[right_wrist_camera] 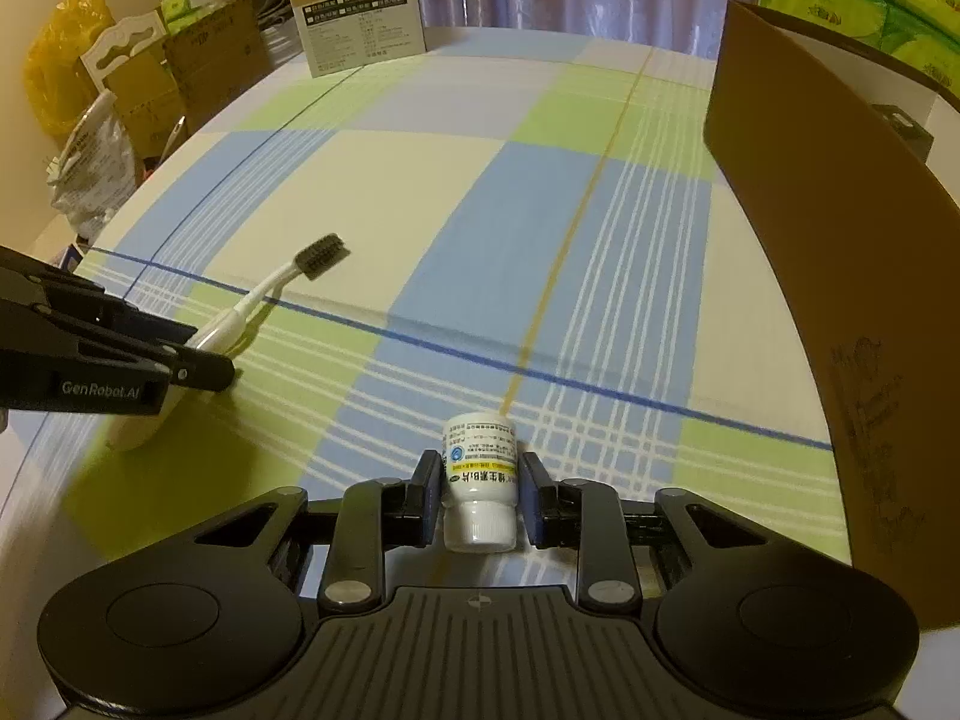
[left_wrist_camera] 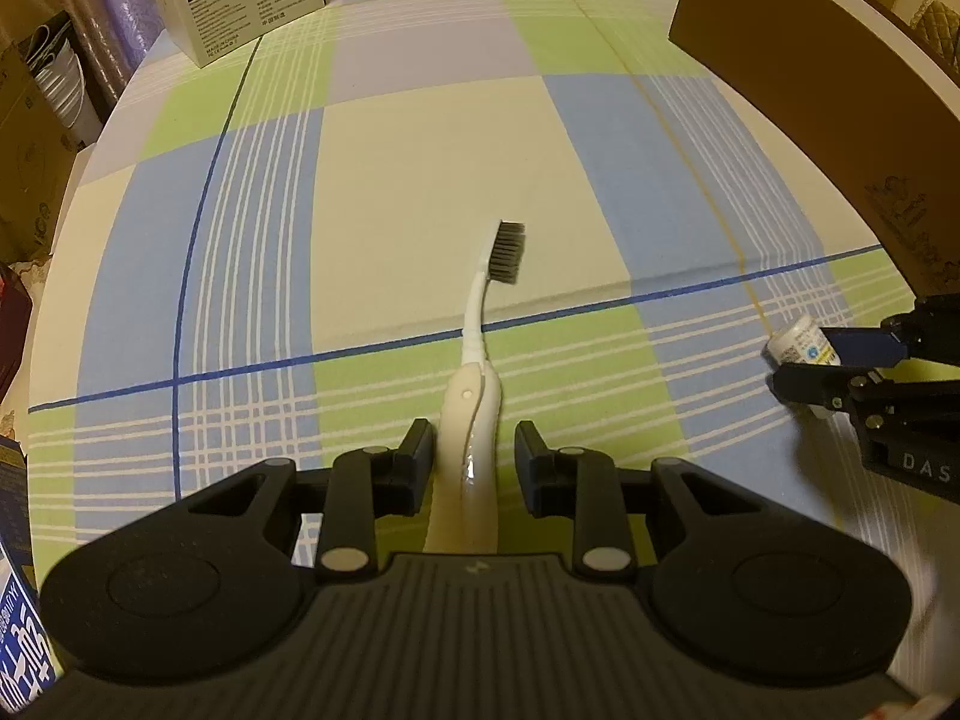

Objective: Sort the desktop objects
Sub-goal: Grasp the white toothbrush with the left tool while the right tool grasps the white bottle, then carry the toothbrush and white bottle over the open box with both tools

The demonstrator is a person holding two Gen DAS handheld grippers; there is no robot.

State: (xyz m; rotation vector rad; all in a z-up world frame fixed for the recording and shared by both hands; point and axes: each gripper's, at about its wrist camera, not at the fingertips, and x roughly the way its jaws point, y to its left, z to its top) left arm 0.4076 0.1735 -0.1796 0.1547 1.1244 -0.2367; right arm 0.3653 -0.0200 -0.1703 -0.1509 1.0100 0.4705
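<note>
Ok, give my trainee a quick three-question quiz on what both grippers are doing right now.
1. True or false: the left gripper has its fingers around the toothbrush handle.
2. What sits between the right gripper's fingers? A) white pill bottle B) tissue pack C) cup
3. Which way does the bottle's cap point: toward the camera or away?

Key: 1 true; 2 A; 3 toward the camera.
</note>
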